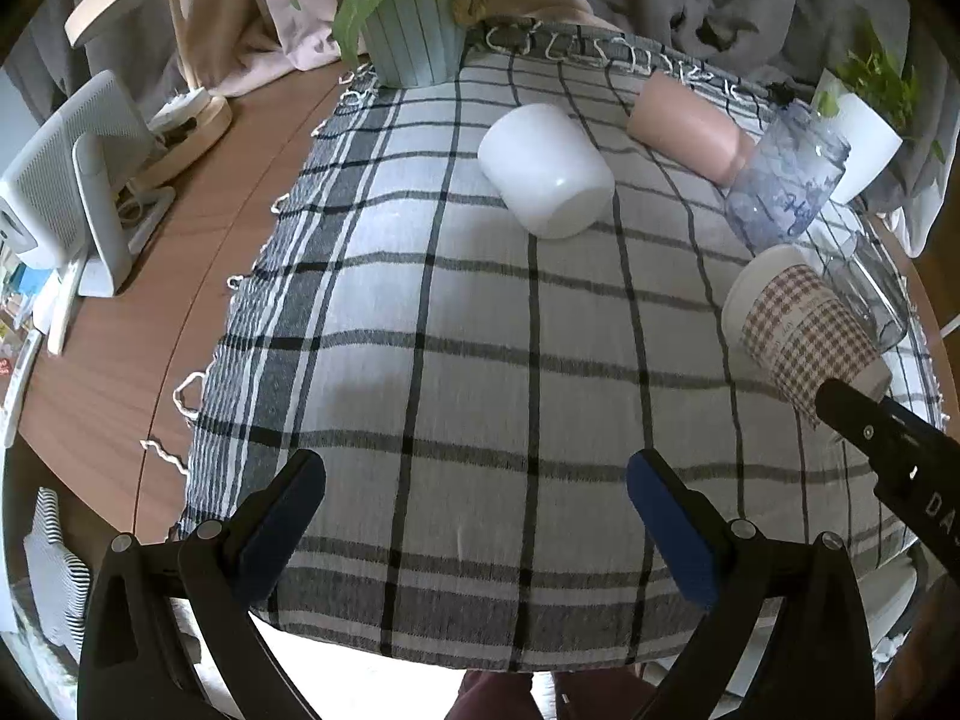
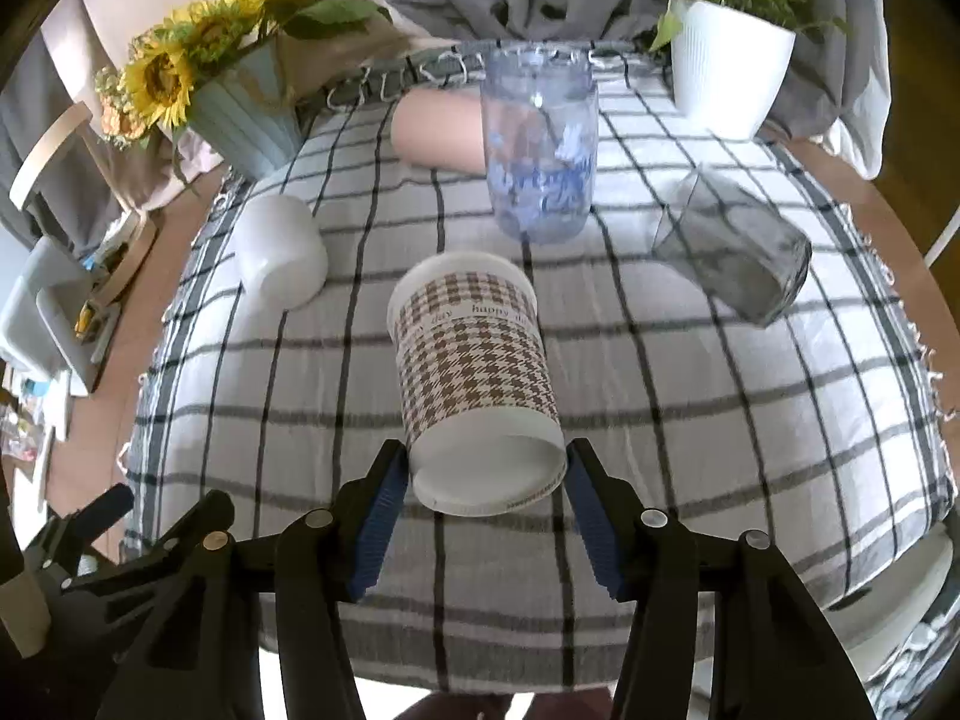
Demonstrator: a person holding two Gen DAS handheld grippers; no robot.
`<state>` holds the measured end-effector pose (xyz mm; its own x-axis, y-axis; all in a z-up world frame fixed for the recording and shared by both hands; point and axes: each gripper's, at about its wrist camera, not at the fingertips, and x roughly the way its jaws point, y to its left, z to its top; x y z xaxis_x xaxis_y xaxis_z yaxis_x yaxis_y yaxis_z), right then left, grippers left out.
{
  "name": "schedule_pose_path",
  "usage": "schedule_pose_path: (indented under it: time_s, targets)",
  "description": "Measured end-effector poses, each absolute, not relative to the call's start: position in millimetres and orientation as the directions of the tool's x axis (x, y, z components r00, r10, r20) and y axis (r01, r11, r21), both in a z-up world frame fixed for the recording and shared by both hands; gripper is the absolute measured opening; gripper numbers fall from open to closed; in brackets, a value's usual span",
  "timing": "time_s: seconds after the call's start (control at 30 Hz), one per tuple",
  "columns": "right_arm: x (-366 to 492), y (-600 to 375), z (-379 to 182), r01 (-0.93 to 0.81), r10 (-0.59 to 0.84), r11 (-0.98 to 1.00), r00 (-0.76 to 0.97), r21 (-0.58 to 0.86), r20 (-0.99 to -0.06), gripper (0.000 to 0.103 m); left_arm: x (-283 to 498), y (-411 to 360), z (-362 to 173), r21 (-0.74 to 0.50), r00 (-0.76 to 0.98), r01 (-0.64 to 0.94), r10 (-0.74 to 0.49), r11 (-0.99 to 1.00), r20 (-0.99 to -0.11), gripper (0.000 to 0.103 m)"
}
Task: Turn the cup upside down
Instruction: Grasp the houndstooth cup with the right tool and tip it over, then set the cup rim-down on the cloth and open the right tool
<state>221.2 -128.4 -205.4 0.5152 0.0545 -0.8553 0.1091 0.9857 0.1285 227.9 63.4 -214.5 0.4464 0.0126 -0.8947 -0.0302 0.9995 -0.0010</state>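
A brown houndstooth paper cup (image 2: 474, 372) is upside down, its rim on the checked cloth (image 2: 690, 420) and its white base toward me. My right gripper (image 2: 486, 480) has its blue pads on either side of the cup's base; it looks shut on the cup. The cup also shows in the left wrist view (image 1: 804, 330), tilted, with the right gripper's black finger at its base. My left gripper (image 1: 474, 480) is open and empty above the cloth's near part.
A white cup (image 1: 546, 171), a pink cup (image 1: 684, 126) and a clear glass (image 2: 732, 246) lie on their sides. A blue patterned tumbler (image 2: 540, 144) stands upright. A sunflower pot (image 2: 240, 114) and a white plant pot (image 2: 726, 69) stand at the back.
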Motion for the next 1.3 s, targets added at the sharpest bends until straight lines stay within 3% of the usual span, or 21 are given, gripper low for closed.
schedule_pose_path:
  time_s: [0.43,0.8,1.3]
  targets:
    - [246.8,-127.0,-183.7,0.107,0.032,0.989,0.514,0.101,-0.857,0.054,236.5,75.9,-198.6,-0.023,0.491,-0.064,0.011,0.998,-0.871,0.102]
    - [258.0,-126.2,-183.4,0.048,0.045,0.997,0.363,0.067,-0.931,0.054,239.5,64.2,-196.6,-0.044,0.497,-0.034,-0.021,0.998,-0.868,0.102]
    - [293.8,-100.1,-183.4,-0.014,-0.023,0.999,0.417,-0.032,-0.909,0.053,242.4,76.8,-197.4,-0.017,0.505,-0.081,0.026,0.997,-0.863,0.102]
